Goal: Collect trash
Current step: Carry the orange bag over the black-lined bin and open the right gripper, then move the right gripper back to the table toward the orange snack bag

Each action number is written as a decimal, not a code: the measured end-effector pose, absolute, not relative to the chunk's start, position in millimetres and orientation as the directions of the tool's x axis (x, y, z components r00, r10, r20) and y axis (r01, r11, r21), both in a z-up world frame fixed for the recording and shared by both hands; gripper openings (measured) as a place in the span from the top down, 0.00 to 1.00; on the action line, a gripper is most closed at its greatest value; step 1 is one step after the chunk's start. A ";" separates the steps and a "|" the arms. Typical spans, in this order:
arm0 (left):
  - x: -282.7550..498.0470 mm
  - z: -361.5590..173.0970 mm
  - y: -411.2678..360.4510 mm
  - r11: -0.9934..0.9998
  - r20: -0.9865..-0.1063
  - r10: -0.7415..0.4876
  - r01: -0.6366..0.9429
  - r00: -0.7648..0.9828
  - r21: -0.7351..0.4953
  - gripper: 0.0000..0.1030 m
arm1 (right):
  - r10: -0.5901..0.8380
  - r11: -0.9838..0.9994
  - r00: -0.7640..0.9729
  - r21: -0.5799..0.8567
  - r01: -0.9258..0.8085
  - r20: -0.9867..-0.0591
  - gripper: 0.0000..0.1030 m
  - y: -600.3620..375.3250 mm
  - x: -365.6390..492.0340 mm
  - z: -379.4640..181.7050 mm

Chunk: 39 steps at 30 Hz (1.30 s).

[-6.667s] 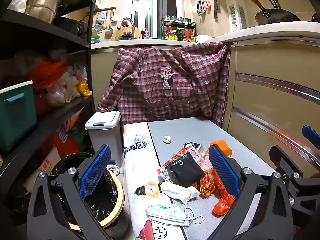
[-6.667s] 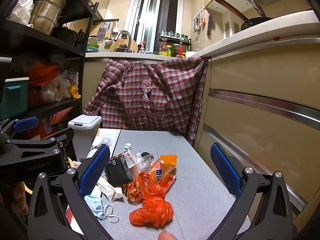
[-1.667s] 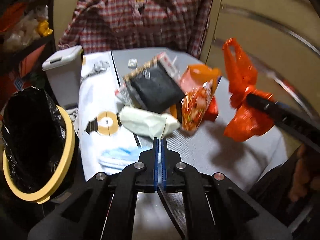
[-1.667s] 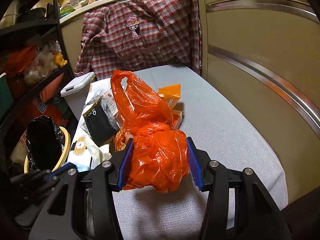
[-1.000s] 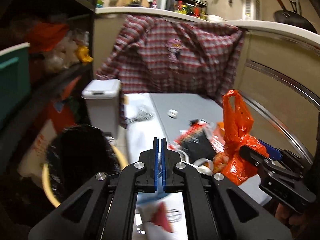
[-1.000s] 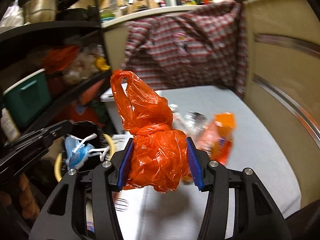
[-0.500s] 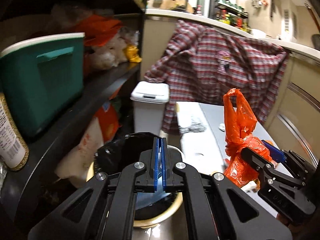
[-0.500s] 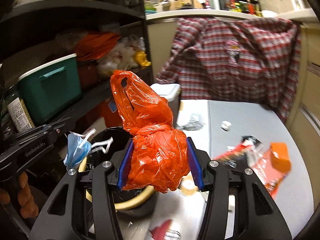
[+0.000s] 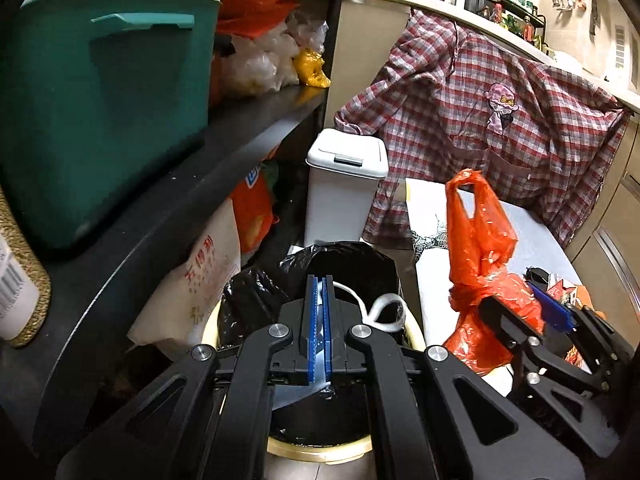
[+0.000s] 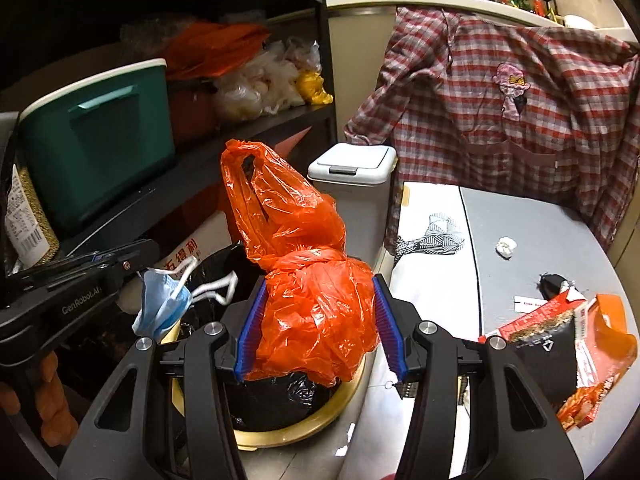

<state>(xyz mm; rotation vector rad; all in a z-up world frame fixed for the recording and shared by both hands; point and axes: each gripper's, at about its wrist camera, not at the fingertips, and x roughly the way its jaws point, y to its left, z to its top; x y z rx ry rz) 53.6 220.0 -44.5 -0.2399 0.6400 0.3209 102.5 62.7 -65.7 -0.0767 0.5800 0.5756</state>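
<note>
My left gripper [image 9: 319, 322] is shut on a blue face mask [image 10: 162, 306], which hangs over the round bin lined with a black bag [image 9: 340, 264]. The mask's white ear loops [image 9: 380, 308] dangle over the bin's mouth. My right gripper [image 10: 316, 330] is shut on a knotted orange plastic bag [image 10: 312, 300], held just above the bin's yellow rim [image 10: 280, 436]. In the left wrist view the orange bag [image 9: 476, 248] and the right gripper [image 9: 532, 320] appear to the right of the bin. More trash lies on the low table [image 10: 540, 248]: snack wrappers [image 10: 560, 332] and a small crumpled paper ball [image 10: 506, 246].
A black shelf unit [image 9: 168, 200] with a teal box [image 9: 100, 92] and bagged goods stands close on the left. Behind the round bin stands a white lidded bin [image 9: 346, 184]. A plaid shirt [image 9: 492, 116] hangs over the counter edge. A sack [image 9: 200, 280] leans beside the bin.
Both grippers have swung left from the table toward the lined bin, carrying the mask and the orange bag. The bin now sits directly under both of them.
</note>
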 end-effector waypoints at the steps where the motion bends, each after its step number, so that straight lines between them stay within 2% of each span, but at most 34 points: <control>1: 54.8 -45.6 220.0 0.924 -0.619 0.221 -0.364 0.754 -0.113 0.98 | 0.491 0.841 0.683 0.089 -0.534 -0.541 0.51 64.5 104.0 -67.6; 9: 63.5 -53.9 226.4 0.910 -0.641 0.254 -0.403 0.724 -0.094 0.96 | 0.471 0.851 0.683 0.084 -0.518 -0.558 0.49 71.0 114.8 -78.0; 11: 65.5 -57.1 228.8 0.899 -0.655 0.284 -0.433 0.700 -0.073 0.75 | 0.474 0.849 0.679 0.086 -0.522 -0.560 0.45 72.7 117.1 -80.4; 12: 65.2 -57.7 229.6 0.893 -0.657 0.299 -0.445 0.692 -0.063 0.43 | 0.470 0.850 0.680 0.082 -0.520 -0.563 0.41 73.9 118.2 -81.6; 13: 64.1 -57.2 230.5 0.885 -0.653 0.321 -0.462 0.686 -0.050 0.23 | 0.469 0.850 0.678 0.081 -0.521 -0.566 0.37 74.2 119.2 -82.3; 14: 61.7 -55.0 230.4 0.875 -0.638 0.351 -0.483 0.685 -0.037 0.21 | 0.468 0.850 0.679 0.079 -0.520 -0.565 0.36 74.3 119.8 -82.8; 18: 60.7 -53.4 232.7 0.872 -0.640 0.351 -0.487 0.683 -0.041 0.19 | 0.457 0.860 0.689 0.082 -0.503 -0.563 0.30 72.8 120.9 -83.2; 33: 50.8 -45.6 219.7 0.884 -0.623 0.341 -0.465 0.704 -0.041 0.14 | 0.435 0.883 0.712 0.109 -0.456 -0.552 0.26 38.2 100.9 -68.1; 39: 41.7 -39.5 201.4 0.903 -0.594 0.319 -0.427 0.739 -0.046 0.10 | 0.427 0.891 0.733 0.109 -0.440 -0.529 0.17 14.5 80.5 -55.6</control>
